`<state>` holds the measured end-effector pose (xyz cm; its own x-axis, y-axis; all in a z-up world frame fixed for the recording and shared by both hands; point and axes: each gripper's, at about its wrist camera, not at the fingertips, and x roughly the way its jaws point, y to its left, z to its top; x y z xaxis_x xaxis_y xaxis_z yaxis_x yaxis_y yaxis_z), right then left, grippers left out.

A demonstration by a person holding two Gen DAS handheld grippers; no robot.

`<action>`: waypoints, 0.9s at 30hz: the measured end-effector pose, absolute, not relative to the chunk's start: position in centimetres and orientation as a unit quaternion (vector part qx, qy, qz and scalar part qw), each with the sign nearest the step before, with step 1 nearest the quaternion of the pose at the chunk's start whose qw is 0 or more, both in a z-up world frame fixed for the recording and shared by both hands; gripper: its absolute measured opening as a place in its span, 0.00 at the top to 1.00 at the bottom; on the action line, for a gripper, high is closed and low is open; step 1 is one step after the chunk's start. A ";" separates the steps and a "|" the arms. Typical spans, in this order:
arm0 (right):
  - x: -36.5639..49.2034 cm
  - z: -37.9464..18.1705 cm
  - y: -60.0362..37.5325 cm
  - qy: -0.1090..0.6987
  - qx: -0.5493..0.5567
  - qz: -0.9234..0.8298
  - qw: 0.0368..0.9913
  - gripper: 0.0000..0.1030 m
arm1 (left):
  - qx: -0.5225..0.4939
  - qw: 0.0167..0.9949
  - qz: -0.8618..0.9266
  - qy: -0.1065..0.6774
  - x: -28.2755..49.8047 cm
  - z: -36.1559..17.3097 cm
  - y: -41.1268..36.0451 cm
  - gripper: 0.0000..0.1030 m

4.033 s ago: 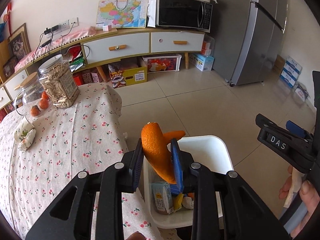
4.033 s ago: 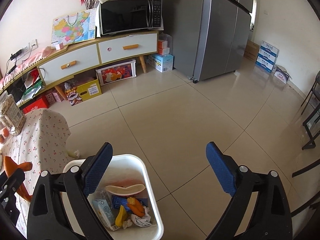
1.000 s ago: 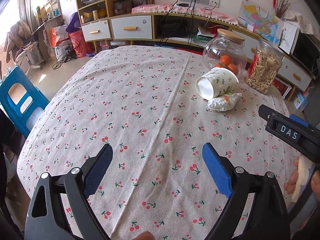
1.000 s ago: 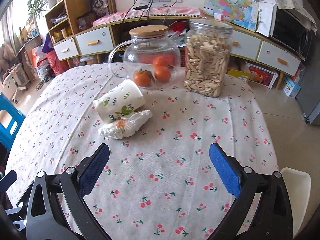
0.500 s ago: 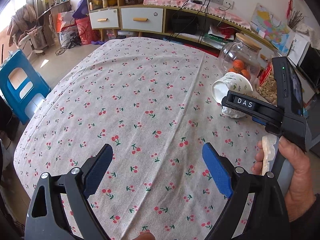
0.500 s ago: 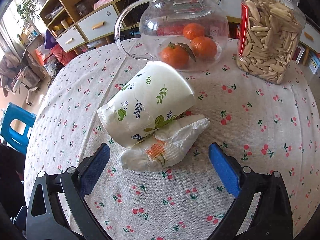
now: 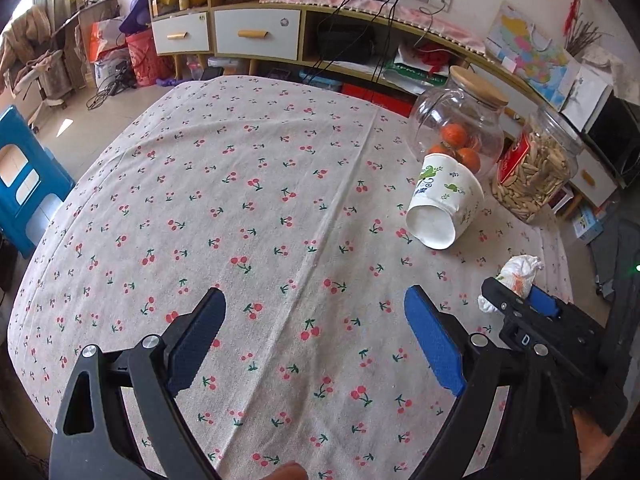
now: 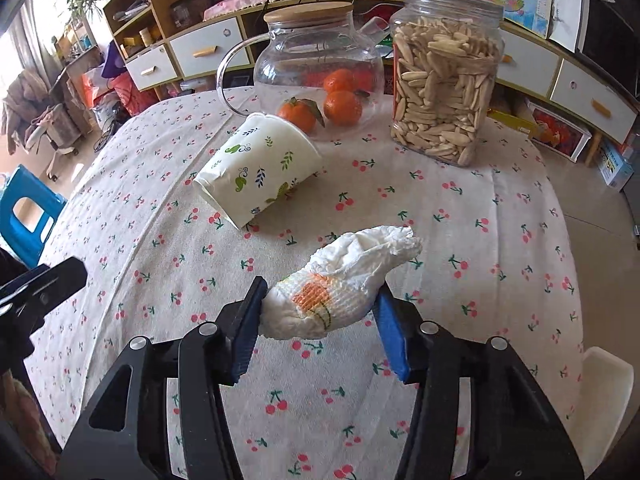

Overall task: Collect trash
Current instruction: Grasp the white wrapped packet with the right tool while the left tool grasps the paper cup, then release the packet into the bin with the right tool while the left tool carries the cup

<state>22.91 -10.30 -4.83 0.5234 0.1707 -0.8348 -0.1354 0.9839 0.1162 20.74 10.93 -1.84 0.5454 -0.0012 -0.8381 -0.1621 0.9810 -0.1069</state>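
A crumpled white tissue [image 8: 340, 292] with an orange stain sits between the blue pads of my right gripper [image 8: 320, 304]. Its jaws are closing and both pads touch the tissue. In the left wrist view the tissue [image 7: 516, 276] shows just above the right gripper [image 7: 520, 312] at the right. A floral paper cup [image 8: 260, 168] lies on its side on the cherry-print tablecloth [image 8: 480, 240], a little beyond the tissue. My left gripper [image 7: 316, 308] is open over bare cloth with nothing between its fingers. The cup [image 7: 444, 208] lies to its far right.
A glass pitcher with oranges [image 8: 320, 76] and a jar of seeds [image 8: 444, 88] stand behind the cup. A white bin's rim [image 8: 600, 392] shows past the table's right edge. A blue stool [image 8: 24, 212] stands left of the table. Low cabinets [image 7: 256, 34] line the wall.
My right gripper has come onto the tissue and its jaws have narrowed around it. The tissue now lies apart from the cup. The left gripper has shifted a little and stays wide.
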 end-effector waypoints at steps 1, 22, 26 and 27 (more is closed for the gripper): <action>22.1 -4.3 -11.0 0.479 0.019 0.089 0.873 0.51 | -0.082 0.875 0.038 0.475 21.4 -1.8 10.2 0.14; 16.3 -1.2 -18.3 0.435 0.015 0.071 0.897 0.50 | 0.064 0.854 -0.032 0.516 34.3 -7.8 0.5 0.45; 15.9 -0.9 -18.8 0.432 0.018 0.068 0.899 0.50 | 0.064 0.870 -0.030 0.489 31.1 -6.6 1.2 0.47; 15.7 -0.9 -19.0 0.432 0.020 0.068 0.899 0.50 | 0.062 0.871 -0.032 0.485 30.2 -6.1 1.6 0.47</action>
